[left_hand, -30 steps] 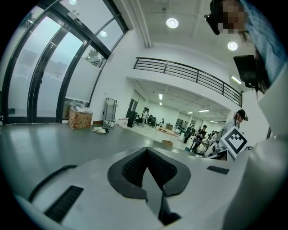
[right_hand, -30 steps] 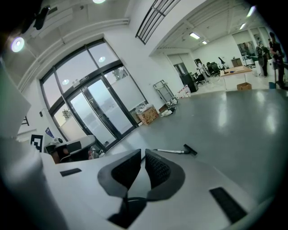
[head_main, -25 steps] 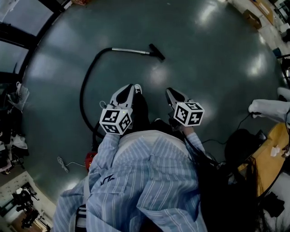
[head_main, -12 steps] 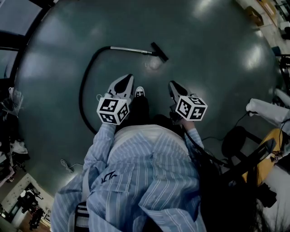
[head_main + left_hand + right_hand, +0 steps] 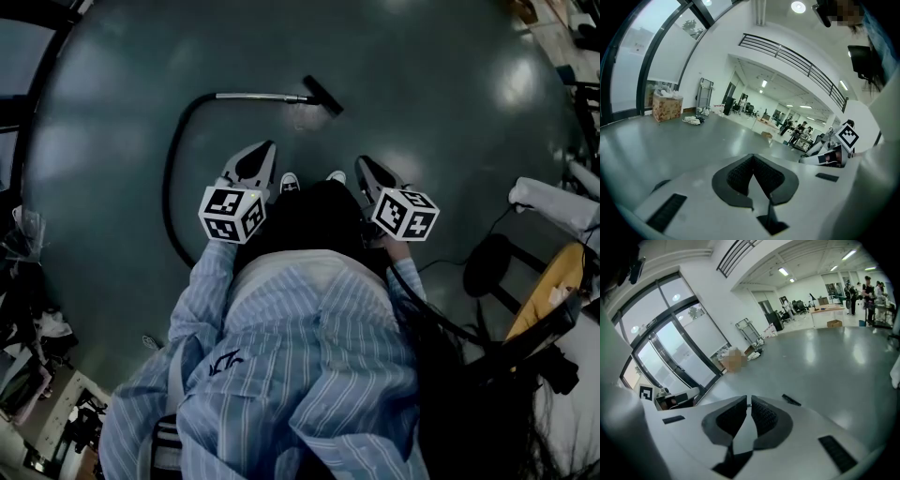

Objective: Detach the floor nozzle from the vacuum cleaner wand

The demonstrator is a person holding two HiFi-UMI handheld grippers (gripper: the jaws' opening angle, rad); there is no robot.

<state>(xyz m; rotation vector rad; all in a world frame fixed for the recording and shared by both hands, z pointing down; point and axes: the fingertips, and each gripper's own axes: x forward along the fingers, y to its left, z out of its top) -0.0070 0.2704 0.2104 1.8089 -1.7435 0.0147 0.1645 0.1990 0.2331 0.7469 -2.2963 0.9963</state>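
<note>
Trailing hose (image 5: 172, 183), probably black, beside wand (image 5: 258, 97)

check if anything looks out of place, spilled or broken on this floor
Nothing really stands out. The wand lies flat on the floor with its nozzle still attached and the black hose curving back toward the person. No spill or damage shows, though the view is dark.
</note>
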